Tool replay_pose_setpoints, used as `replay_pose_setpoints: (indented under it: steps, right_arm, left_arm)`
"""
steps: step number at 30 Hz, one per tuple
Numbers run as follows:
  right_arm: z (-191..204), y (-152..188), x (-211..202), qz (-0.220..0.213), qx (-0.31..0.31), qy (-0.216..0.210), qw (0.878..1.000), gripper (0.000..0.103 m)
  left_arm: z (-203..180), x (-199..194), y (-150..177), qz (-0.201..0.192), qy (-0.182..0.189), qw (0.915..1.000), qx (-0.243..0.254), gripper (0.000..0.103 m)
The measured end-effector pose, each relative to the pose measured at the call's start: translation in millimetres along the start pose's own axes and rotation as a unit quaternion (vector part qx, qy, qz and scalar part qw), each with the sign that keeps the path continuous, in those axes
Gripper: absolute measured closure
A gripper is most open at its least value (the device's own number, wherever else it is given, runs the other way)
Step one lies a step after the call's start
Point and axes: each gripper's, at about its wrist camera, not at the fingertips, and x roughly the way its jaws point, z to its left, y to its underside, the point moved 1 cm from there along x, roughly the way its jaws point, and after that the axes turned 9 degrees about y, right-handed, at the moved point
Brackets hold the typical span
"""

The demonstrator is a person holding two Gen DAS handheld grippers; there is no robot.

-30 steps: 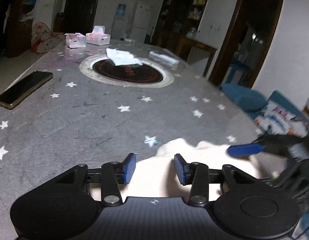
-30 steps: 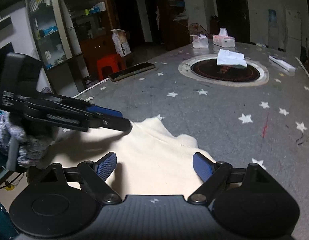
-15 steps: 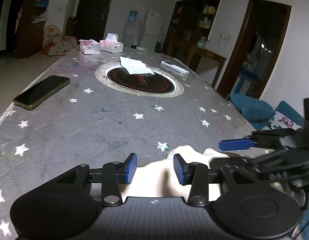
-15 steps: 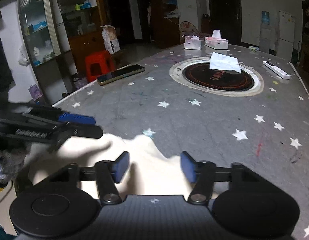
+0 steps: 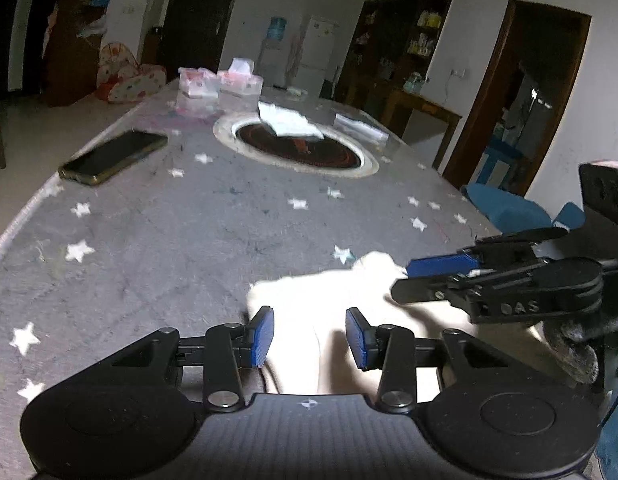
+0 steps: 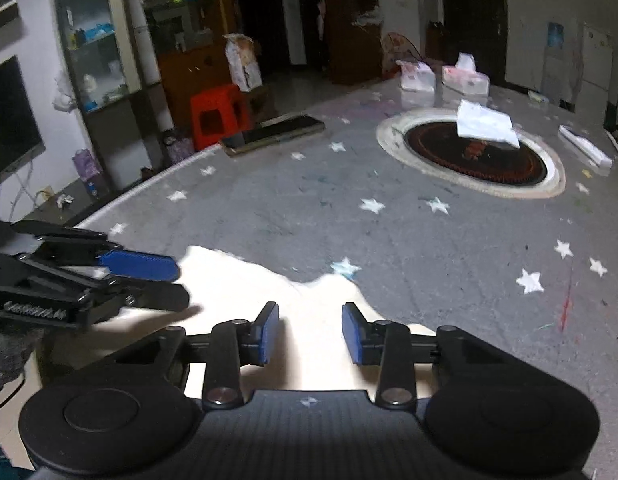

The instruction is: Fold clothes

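A cream garment [image 5: 309, 300] lies bunched at the near edge of a grey star-patterned table [image 5: 189, 220], its far edge lumpy and uneven. Whether it is partly folded or merely gathered cannot be told; no neat, finished fold is visible.

The left gripper [image 5: 309, 336] hovers over the cloth with its blue pads [image 5: 262, 336] apart, cloth showing in the gap, nothing pinched. The right gripper [image 6: 311, 334] sits just beside it over the same cloth, likewise parted and holding nothing.

Further out on the table lie a dark phone [image 5: 113, 156], a round inset hotplate [image 6: 475, 158] with a white tissue [image 6: 487, 124] on it, and tissue boxes [image 5: 221, 82] at the far end. The room is dim, with dark doorways, a shelving unit, a red stool [image 6: 219, 116] and a white fridge [image 5: 317, 56].
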Motion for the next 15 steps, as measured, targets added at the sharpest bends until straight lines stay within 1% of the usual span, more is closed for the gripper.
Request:
replay_pose_setpoints:
  steps: [3,7,8,10,13,15]
  right_arm:
    - [12.8,5.1,-18.9,-0.011,-0.024,-0.015,1.000,0.067]
    - [33.9,20.6,-32.0,-0.020,-0.065,-0.024,0.997,0.059]
    - [39.7,25.8,-33.4,-0.021,-0.076,-0.025,0.997,0.058]
    - [51.4,36.2,-36.2,-0.023,-0.099,-0.026,0.995,0.052]
    - [69.0,51.8,-40.5,-0.026,-0.133,-0.027,0.990,0.051]
    - [74.3,52.9,-44.1,-0.035,-0.141,-0.027,0.989,0.051]
  left_arm:
    - [0.6,-6.7,3.2,-0.002,0.001,1.0000,-0.001,0.061]
    - [1.5,-6.7,14.2,0.013,-0.010,0.9998,0.007,0.061]
    - [2.3,-6.7,17.5,0.017,-0.015,0.9997,0.009,0.060]
    - [4.1,-6.5,23.3,0.022,-0.024,0.9994,0.013,0.058]
    - [5.7,-8.7,27.0,0.023,-0.027,0.9993,0.011,0.057]
    - [5.4,-13.2,26.5,0.018,-0.027,0.9994,0.011,0.058]
